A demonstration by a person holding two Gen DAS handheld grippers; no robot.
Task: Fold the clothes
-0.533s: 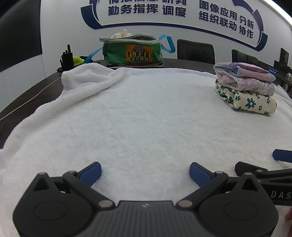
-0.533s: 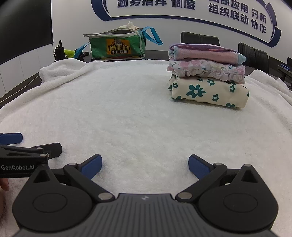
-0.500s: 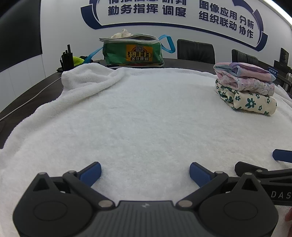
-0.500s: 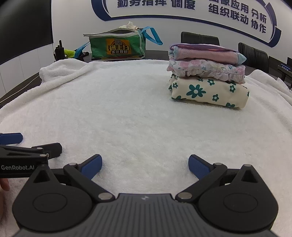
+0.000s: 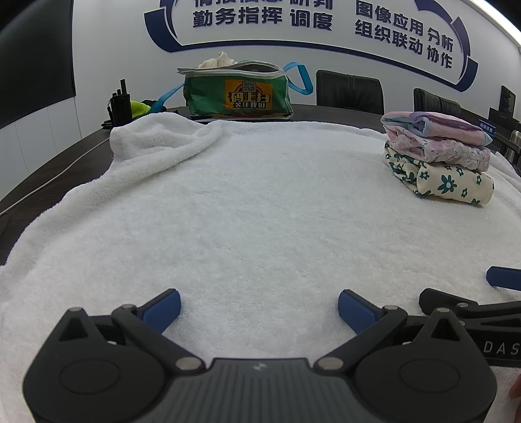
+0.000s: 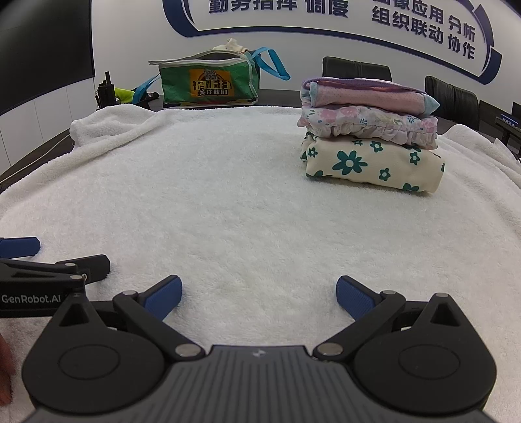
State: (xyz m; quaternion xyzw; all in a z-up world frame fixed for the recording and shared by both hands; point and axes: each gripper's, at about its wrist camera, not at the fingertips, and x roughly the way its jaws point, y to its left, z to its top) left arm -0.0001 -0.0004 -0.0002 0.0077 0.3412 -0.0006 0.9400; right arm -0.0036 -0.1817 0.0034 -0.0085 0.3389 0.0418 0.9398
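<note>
- Left gripper [image 5: 259, 304] sits low over the white towel [image 5: 260, 201], its blue-padded fingers [image 5: 161, 308] spread wide apart with nothing between them.
- Right gripper [image 6: 257, 294] is just beside it, likewise spread wide and empty (each tool shows at the edge of the other's view).
- Between the two tools and the far things, the towel lies mostly flat; its far left corner is bunched into a raised fold.
- Folded clothes [image 6: 371, 136] stand in a stack of three on the towel, to the right and well apart from both grippers: a cream piece with teal flowers at the bottom, a pale floral piece with a ruffled edge in the middle, a pink and lilac piece on top.
- Beyond the towel's far edge, a green bag [image 5: 237, 92] with blue straps rests on the dark table [image 5: 49, 175], something pale poking out of its open top.
- Left of the bag stands a small black device [image 5: 119, 104], with a yellow-green item beside it.
- Black chairs [image 5: 350, 92] line the far side, under a white wall with blue lettering [image 5: 260, 18].
</note>
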